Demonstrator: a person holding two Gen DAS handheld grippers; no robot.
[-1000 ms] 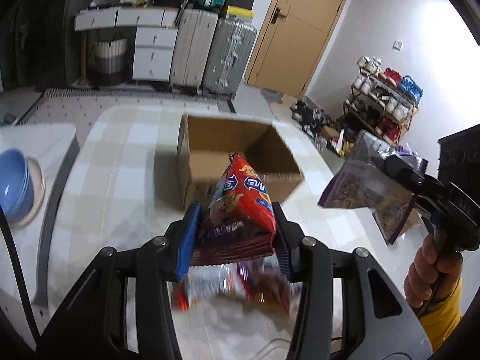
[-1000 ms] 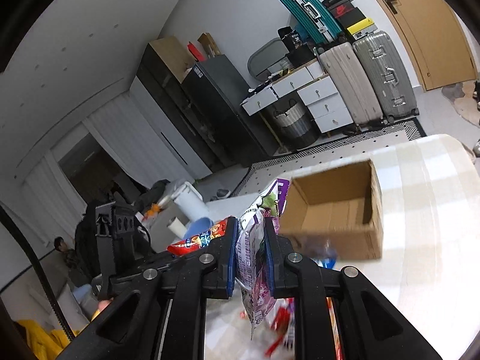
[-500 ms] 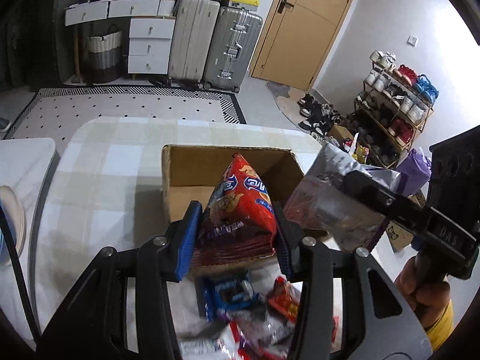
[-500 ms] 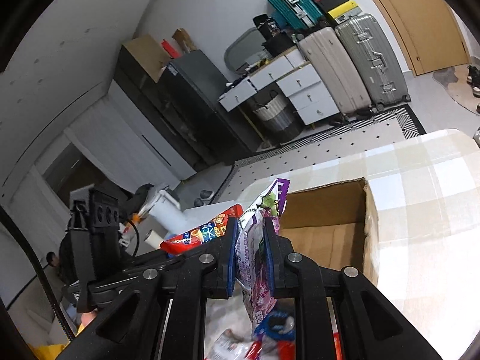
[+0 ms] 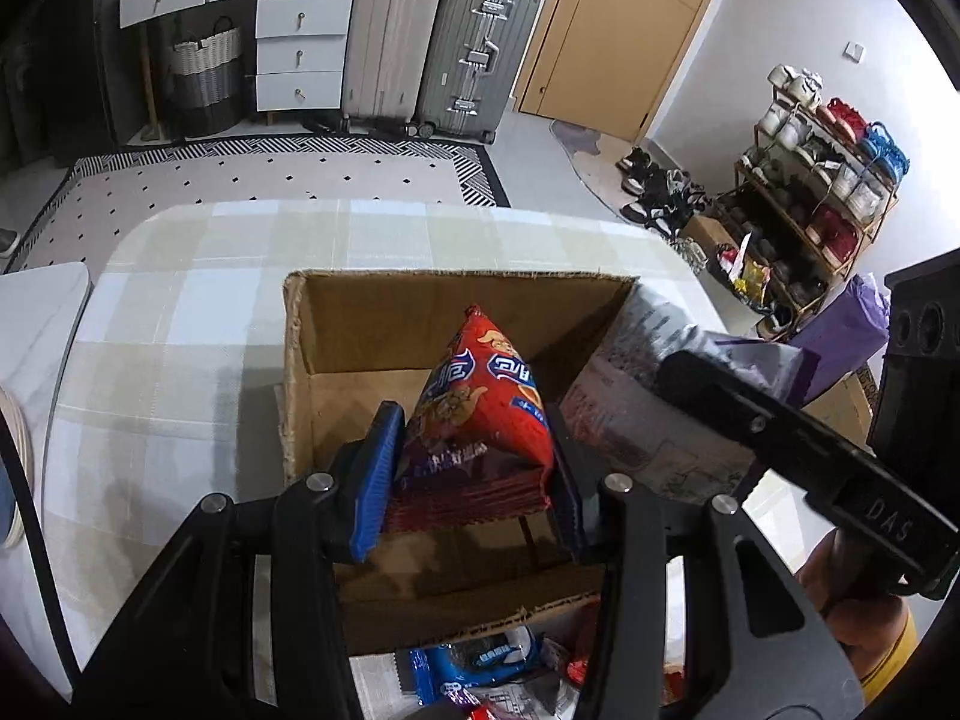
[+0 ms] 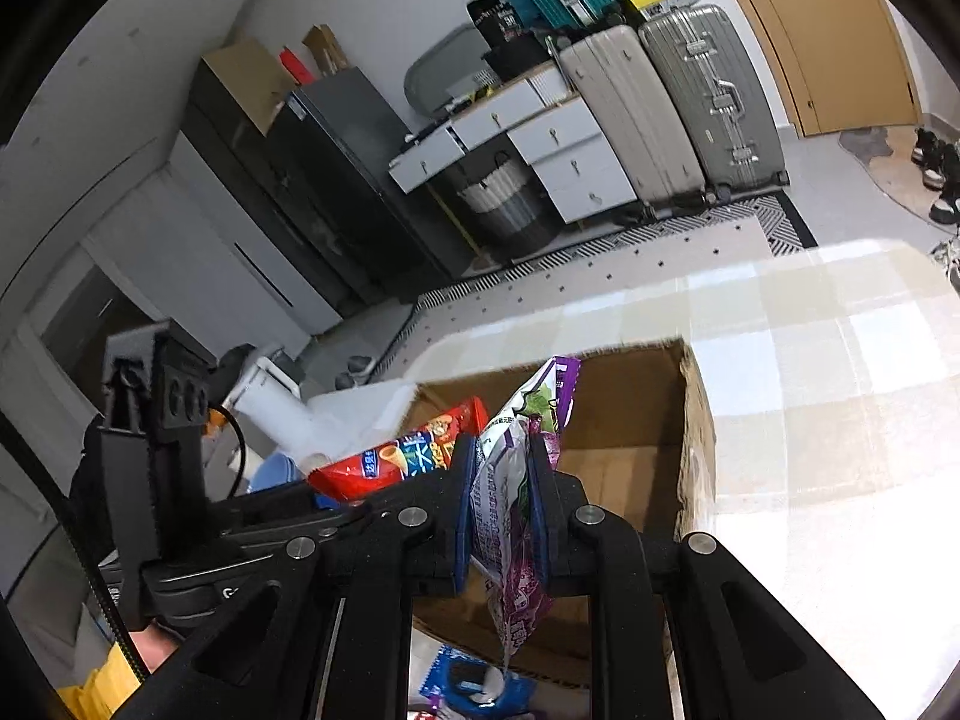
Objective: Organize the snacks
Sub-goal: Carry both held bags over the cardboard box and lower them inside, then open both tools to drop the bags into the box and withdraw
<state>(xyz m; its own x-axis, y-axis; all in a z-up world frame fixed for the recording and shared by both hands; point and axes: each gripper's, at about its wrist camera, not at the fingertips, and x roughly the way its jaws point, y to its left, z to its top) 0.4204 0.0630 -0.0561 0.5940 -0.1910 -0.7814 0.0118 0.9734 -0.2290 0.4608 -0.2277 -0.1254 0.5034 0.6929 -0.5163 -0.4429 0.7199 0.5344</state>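
An open cardboard box (image 5: 360, 324) (image 6: 696, 420) stands on the checked tablecloth. My left gripper (image 5: 474, 474) is shut on a red snack bag (image 5: 480, 414), which hangs over the inside of the box. The same red snack bag (image 6: 396, 459) shows at the left of the right wrist view. My right gripper (image 6: 501, 504) is shut on a purple and white snack bag (image 6: 510, 480), held just above the box's near edge. In the left wrist view that purple and white bag (image 5: 636, 396) hangs at the box's right side, pinched by the right gripper's fingers (image 5: 720, 396).
Several loose snack packets (image 5: 480, 672) (image 6: 474, 684) lie on the table in front of the box. A side table with a blue bowl (image 6: 273, 471) stands to the left. Suitcases (image 5: 438, 30), white drawers (image 5: 294, 36) and a shoe rack (image 5: 810, 180) line the room beyond.
Both grippers have moved forward and down with their bags. The red bag went from short of the box to over its inside; the purple bag closed in on the box's right side.
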